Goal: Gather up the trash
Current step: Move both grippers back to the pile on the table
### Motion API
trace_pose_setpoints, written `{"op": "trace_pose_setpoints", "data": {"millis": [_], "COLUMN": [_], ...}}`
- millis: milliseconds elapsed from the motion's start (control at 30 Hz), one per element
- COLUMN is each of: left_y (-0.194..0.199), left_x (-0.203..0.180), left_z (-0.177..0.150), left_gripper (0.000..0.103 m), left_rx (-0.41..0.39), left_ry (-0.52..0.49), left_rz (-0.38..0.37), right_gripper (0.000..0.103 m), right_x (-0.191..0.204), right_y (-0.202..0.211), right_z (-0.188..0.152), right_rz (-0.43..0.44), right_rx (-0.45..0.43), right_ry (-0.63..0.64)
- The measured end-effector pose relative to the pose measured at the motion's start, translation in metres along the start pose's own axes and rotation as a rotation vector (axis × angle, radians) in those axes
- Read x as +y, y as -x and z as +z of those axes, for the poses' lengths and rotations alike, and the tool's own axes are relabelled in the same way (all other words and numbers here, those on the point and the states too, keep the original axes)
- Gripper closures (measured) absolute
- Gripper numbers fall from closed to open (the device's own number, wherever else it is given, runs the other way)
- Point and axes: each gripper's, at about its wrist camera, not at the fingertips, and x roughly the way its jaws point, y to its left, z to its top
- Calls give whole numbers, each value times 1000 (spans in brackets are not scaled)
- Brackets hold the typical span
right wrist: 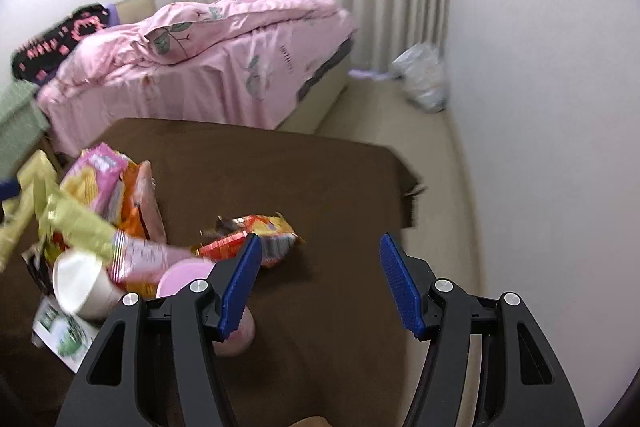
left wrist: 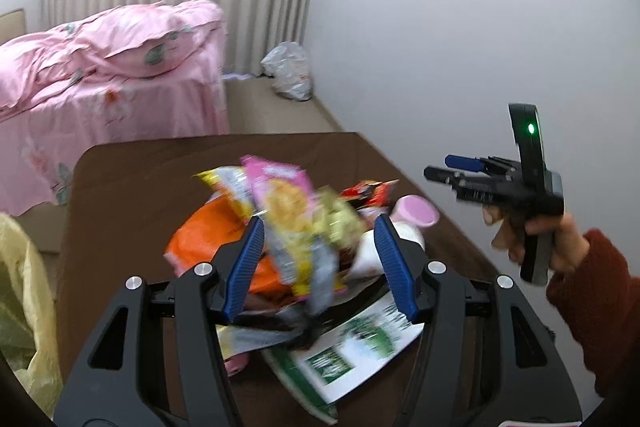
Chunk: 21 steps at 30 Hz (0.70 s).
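Observation:
A heap of trash lies on the brown table (left wrist: pixel 132 179). It holds a pink and yellow snack wrapper (left wrist: pixel 288 211), an orange bag (left wrist: pixel 204 239), a red wrapper (left wrist: pixel 370 193), a pink cup (left wrist: pixel 416 211), a white paper cup (right wrist: pixel 84 287) and a green-printed leaflet (left wrist: pixel 352 351). My left gripper (left wrist: pixel 318 267) is open just above the heap, with the blurred pink and yellow wrapper between its fingers. My right gripper (right wrist: pixel 320 279) is open and empty above the table, right of the heap; it also shows in the left wrist view (left wrist: pixel 440 167). The red wrapper (right wrist: pixel 252 239) lies by its left finger.
A yellow plastic bag (left wrist: pixel 24 307) hangs at the table's left edge. A bed with pink bedding (right wrist: pixel 208 67) stands behind the table. A grey plastic bag (left wrist: pixel 290 71) sits on the floor by the curtain and wall.

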Motion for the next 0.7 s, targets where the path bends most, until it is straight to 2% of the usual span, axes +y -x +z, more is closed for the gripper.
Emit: {"op": "trace_pose_setpoints", "data": {"millis": [167,233,333,400,433,500,567,700], "left_y": [0,1,2,4,5,6,8,13], "left_x": [29,43,58,66,68,73,75,78], "left_z": [-9,-15,-22,-26,-28,-31,-33,-39], "left_gripper": [49,49,49,49,49,49,49,49], "left_rx": [29,42,53,57,59,58,54,54], "left_ry": [46,81,119,148,163,183,189,203], "left_rz": [88,108,131,135,135,128,124,111], "right_gripper": [45,48,57,80,83,95,99,99], "right_x": [-20,-24,-19,-13,-8,-2,6,16], "right_y": [-51,-72,-88,-92,-91,-83,-70,-41], "right_z": [12,7,-3,-7,-8,-5,1,15], "right_rz": [177,225,286,320,324,293,261,220], "right_rx": [92,161,222,234,236,217,178,113], "right_ry": [-218,-305,-362,-359,-343,-298,-248,-180]}}
